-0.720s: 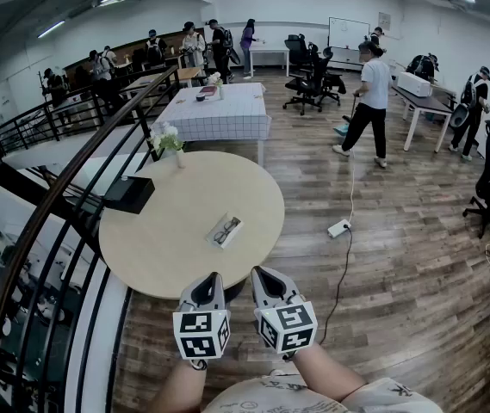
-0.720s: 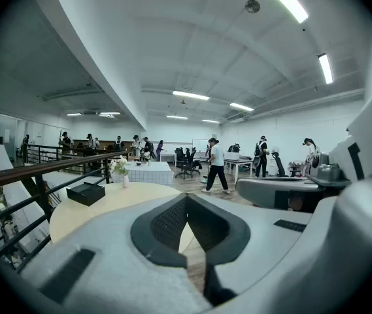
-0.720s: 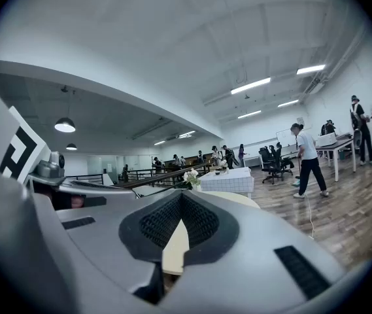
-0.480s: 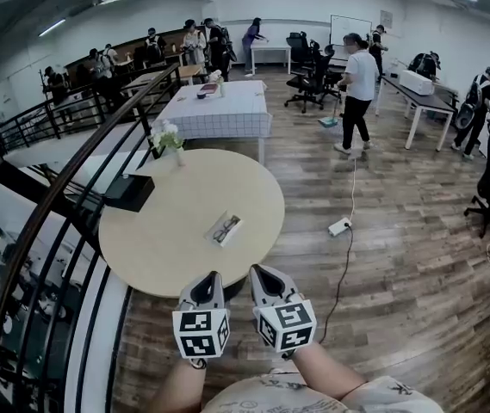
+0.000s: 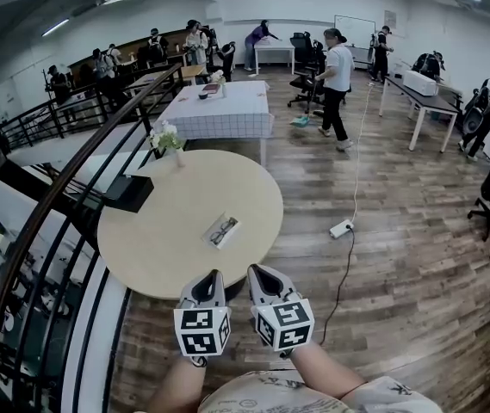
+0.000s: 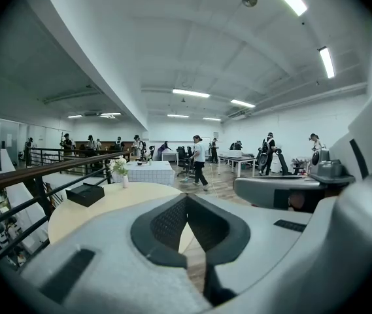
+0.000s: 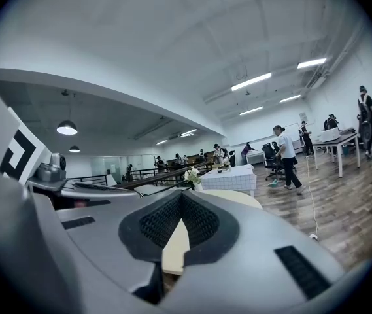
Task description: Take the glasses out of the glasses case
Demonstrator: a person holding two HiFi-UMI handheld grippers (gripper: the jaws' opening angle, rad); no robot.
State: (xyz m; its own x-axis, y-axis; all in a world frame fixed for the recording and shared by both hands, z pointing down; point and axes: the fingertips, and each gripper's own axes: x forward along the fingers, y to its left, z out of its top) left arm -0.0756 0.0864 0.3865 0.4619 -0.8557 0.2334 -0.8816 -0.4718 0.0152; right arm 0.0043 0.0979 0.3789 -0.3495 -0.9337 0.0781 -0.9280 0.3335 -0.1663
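Observation:
An open white glasses case (image 5: 222, 231) lies on the round beige table (image 5: 158, 239), right of its middle, with dark glasses (image 5: 220, 233) inside it. Both grippers hover side by side off the table's near edge, above the wooden floor, well short of the case. My left gripper (image 5: 213, 275) has its jaws closed together with nothing between them, and its tip (image 6: 187, 198) points over the table. My right gripper (image 5: 255, 270) is shut and empty too (image 7: 181, 195). The case does not show in either gripper view.
A black box (image 5: 128, 194) and a small vase of flowers (image 5: 168, 138) stand at the table's far left. A dark railing (image 5: 55, 205) runs along the left. Behind is a checked-cloth table (image 5: 214, 110). A power strip (image 5: 341, 228) with its cable lies on the floor. A person (image 5: 335, 76) walks at the back.
The person in the white shirt has walked farther away and to the left. Both grippers stay nearly where they were, still shut.

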